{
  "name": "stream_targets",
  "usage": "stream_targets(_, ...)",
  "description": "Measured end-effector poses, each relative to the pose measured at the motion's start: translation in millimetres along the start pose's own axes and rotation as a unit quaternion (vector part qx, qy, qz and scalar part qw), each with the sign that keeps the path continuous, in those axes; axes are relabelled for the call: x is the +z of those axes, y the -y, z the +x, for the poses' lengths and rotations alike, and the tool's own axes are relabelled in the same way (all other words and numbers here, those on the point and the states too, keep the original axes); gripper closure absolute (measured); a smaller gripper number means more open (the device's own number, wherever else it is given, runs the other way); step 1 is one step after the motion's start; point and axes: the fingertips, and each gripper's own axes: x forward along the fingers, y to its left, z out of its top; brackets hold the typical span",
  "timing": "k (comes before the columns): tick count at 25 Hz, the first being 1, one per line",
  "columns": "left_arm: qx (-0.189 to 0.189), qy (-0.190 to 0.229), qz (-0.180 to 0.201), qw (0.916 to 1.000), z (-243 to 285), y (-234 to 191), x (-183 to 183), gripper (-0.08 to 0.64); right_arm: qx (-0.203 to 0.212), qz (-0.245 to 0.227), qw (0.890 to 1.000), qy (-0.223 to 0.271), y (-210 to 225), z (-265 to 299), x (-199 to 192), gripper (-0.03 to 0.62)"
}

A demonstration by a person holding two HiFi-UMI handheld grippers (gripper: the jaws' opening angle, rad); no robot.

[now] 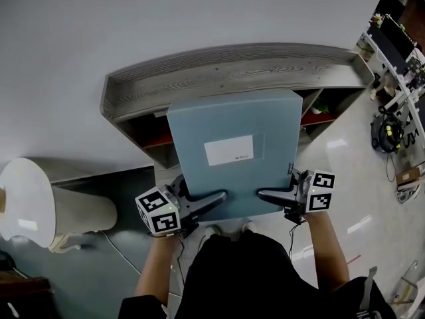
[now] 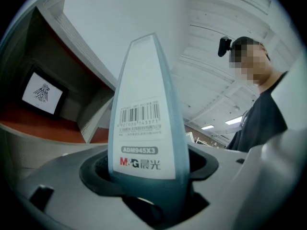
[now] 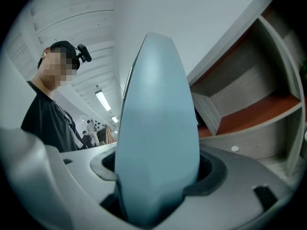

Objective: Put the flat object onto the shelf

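A flat blue-grey box file [image 1: 232,145] with a white label is held level in front of me, its far edge over the front of the grey wooden shelf unit [image 1: 232,68]. My left gripper [image 1: 216,197] clamps its near edge on the left, and my right gripper [image 1: 265,195] clamps it on the right. In the left gripper view the file's end [image 2: 141,128], with a barcode label, fills the gap between the jaws. In the right gripper view its plain blue end [image 3: 158,128] does the same. Whether the file touches the shelf top I cannot tell.
The shelf has open compartments with red-brown floors [image 3: 259,114]; one holds a small framed picture [image 2: 43,94]. A white round table [image 1: 26,201] stands at the left. Cables and equipment [image 1: 388,131] lie on the floor at the right.
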Motion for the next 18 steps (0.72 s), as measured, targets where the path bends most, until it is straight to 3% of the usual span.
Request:
stream_targets(15,0.032,0.030,0.086,0.9953,-20.8,29.2,39.1,0.212,0.026,-0.079,0.996,0.020,-31.0,11.0,37.2,0.244)
stream_targets(18,0.033,0.036,0.106,0.9931,-19.2,28.9,65.6,0.212,0.027,-0.099,0.994,0.027,-31.2,16.3,63.5,0.242)
